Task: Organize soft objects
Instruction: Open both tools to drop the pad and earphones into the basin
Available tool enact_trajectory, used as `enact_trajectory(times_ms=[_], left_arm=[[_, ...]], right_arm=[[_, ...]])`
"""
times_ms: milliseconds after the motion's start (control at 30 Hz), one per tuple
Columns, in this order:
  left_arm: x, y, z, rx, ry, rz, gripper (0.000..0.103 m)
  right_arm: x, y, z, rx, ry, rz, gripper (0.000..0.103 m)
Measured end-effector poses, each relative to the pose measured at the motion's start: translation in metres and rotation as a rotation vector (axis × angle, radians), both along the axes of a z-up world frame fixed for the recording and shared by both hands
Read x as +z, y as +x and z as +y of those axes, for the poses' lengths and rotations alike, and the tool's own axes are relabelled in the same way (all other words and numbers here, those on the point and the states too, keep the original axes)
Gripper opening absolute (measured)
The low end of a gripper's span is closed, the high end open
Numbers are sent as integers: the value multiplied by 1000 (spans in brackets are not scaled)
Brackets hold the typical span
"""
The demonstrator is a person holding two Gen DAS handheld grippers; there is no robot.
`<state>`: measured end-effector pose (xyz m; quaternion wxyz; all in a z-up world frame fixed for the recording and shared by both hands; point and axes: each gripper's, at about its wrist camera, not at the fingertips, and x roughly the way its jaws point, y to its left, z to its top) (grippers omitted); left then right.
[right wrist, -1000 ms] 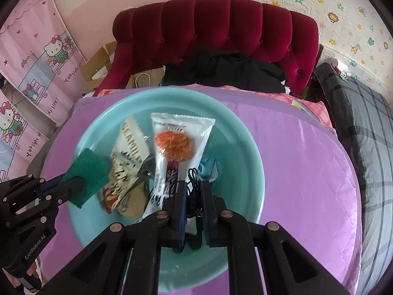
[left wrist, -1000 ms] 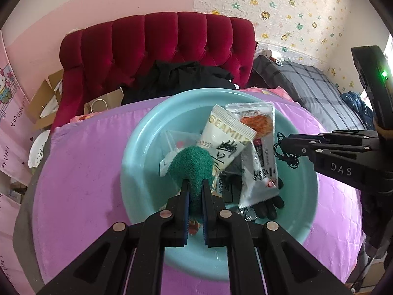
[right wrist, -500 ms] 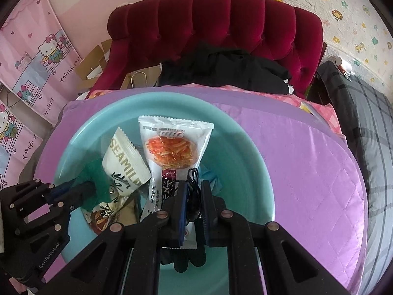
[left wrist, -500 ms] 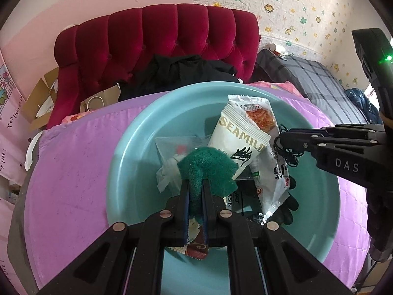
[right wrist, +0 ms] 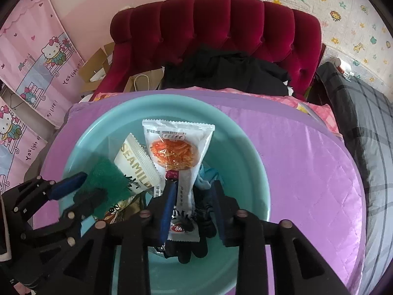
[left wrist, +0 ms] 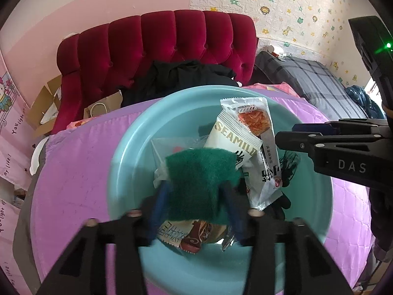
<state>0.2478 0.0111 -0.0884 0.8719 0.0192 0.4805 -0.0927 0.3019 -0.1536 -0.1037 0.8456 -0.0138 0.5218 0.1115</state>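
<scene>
I read both tools over the teal basin [left wrist: 127, 152], which sits on the table under a purple quilted cover [left wrist: 73, 172].

Left tool [left wrist: 194, 204]: jaws spread wide. The green scouring pad [left wrist: 200, 184] lies between its fingers, above the packets; the left wrist view is motion-blurred there, so I cannot tell whether either pad presses on it. In the right wrist view the same green pad [right wrist: 105, 184] sits at the left tool's [right wrist: 81, 191] tips, near the basin's left wall.

Right tool [right wrist: 194, 201]: jaws spread wide too, nothing clamped. Its fingers straddle the lower end of the orange-print snack packet [right wrist: 179, 152]; I cannot tell if they touch it.

Contents of basin, relative to its centre:
- white SEAMILD packet [left wrist: 235, 142], just above the green pad, overlapping the orange-print packet [left wrist: 255, 118].
- black glove [right wrist: 194, 248] beneath the orange-print packet, toward the near rim.
- blue cloth [right wrist: 206, 174], just right of that packet.
- brown wrapper [left wrist: 196, 238], under the green pad near the front.

Beyond the basin: red tufted headboard [right wrist: 216, 32] with black clothing [right wrist: 221, 71] below it.
</scene>
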Motion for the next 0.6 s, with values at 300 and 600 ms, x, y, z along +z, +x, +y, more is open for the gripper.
enact_trajectory(times_ms=[300,600], left_arm=[[4,-16,0,48,23,-27,103],[10,-43,-1,68,66,-22,103]], right_arm=[[10,-22,-1,-27,-16,-44,103],[23,-48,-4,-38,-34,-59,103]])
